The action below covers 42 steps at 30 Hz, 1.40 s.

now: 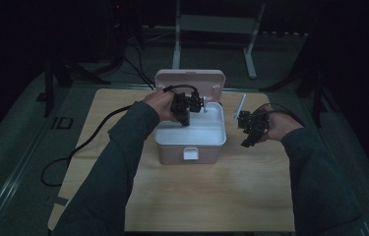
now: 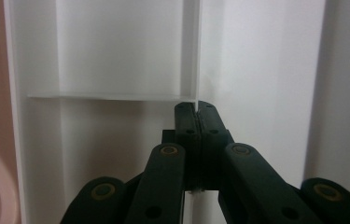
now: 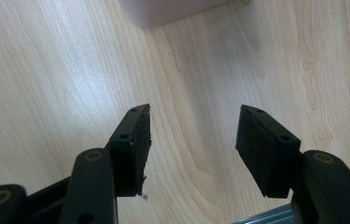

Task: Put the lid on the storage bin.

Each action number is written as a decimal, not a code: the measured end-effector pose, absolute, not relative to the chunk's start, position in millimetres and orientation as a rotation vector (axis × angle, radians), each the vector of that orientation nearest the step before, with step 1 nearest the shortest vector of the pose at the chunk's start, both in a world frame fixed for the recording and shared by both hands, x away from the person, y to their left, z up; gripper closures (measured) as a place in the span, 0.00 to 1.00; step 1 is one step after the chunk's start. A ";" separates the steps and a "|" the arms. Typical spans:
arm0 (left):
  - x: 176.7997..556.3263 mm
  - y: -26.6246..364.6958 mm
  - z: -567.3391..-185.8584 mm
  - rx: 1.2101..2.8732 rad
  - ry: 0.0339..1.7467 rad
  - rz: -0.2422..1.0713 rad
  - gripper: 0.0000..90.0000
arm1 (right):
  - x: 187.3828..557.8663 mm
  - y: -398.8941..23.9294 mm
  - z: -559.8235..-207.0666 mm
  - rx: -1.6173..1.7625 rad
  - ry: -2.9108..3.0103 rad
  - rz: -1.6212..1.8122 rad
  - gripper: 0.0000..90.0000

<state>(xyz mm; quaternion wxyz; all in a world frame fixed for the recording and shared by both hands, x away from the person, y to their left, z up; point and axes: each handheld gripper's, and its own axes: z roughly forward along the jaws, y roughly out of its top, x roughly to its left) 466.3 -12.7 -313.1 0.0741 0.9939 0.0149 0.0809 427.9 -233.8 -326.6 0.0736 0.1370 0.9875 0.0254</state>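
With the left hand-held gripper [image 1: 186, 114] clamped on the thin white divider [image 2: 196, 56] inside the open pink box [image 1: 190, 155], we should keep it upright and seat it squarely, while the right hand-held gripper [image 3: 192, 140] waits wide open and empty over the surface [image 3: 46, 79].

Counted on the wooden table [image 1: 211, 196]

One pink box [image 1: 190, 146] with its lid up, one loose white divider [image 1: 240, 107] beside it, two grippers: left [image 1: 186, 119], right [image 1: 246, 140].
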 end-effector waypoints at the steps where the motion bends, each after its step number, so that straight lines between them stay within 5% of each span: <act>1: 467.3 -12.8 -313.5 2.978 0.056 0.241 0.99 | 428.0 -233.5 -326.8 0.415 2.964 0.076 0.50; 16: 479.4 -19.4 -334.3 3.033 0.099 0.156 0.97 | 430.5 -234.3 -327.5 0.417 2.968 0.084 0.49; 29: 466.2 28.9 -300.9 2.846 0.192 0.319 0.67 | 439.0 -231.3 -321.8 0.449 2.902 0.135 0.51; 34: 455.9 73.9 -286.9 2.705 0.263 0.322 0.67 | 446.8 -227.6 -318.1 0.493 2.864 0.202 0.56; 42: 458.2 139.6 -275.9 2.553 0.436 0.419 0.95 | 481.8 -218.2 -305.5 0.702 2.712 0.404 0.82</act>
